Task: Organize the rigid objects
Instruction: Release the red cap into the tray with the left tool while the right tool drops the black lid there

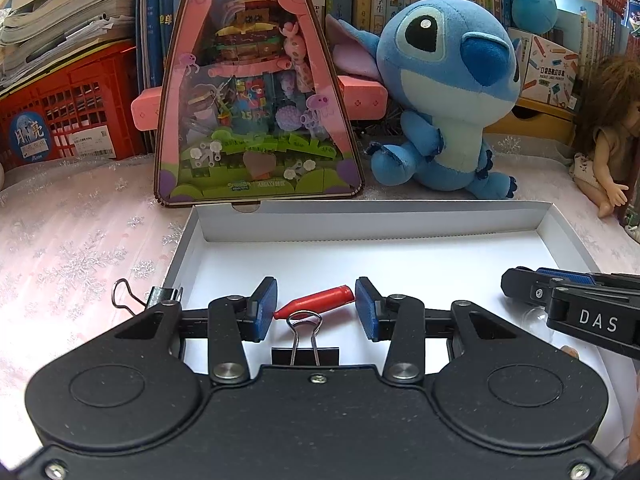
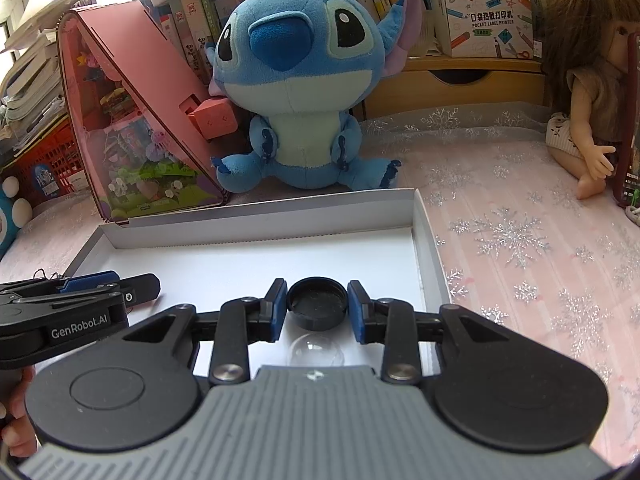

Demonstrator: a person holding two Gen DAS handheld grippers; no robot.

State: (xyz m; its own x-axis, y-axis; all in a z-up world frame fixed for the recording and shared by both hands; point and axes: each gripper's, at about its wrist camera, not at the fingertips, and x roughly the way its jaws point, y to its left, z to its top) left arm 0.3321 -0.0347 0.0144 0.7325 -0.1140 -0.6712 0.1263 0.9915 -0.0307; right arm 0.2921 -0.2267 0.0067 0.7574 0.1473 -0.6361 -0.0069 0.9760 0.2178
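In the left wrist view my left gripper (image 1: 316, 309) is shut on a red bullet-shaped cap (image 1: 320, 301). The cap lies crosswise, with its pointed tip on the left pad and its wide end on the right pad. Just below it a black binder clip (image 1: 306, 350) rests on the floor of the white shallow box (image 1: 360, 216). In the right wrist view my right gripper (image 2: 317, 307) is shut on a round black lid (image 2: 317, 308), hollow side up, over the box's (image 2: 420, 224) right part. A clear dome (image 2: 316, 350) lies under it.
Another binder clip (image 1: 160, 294) hangs on the box's left wall. Behind the box stand a pink triangular toy case (image 1: 256, 92), a blue plush (image 1: 444, 92) and bookshelves. A doll (image 2: 580, 92) sits at the right. Pink snowflake cloth (image 2: 520, 240) covers the table.
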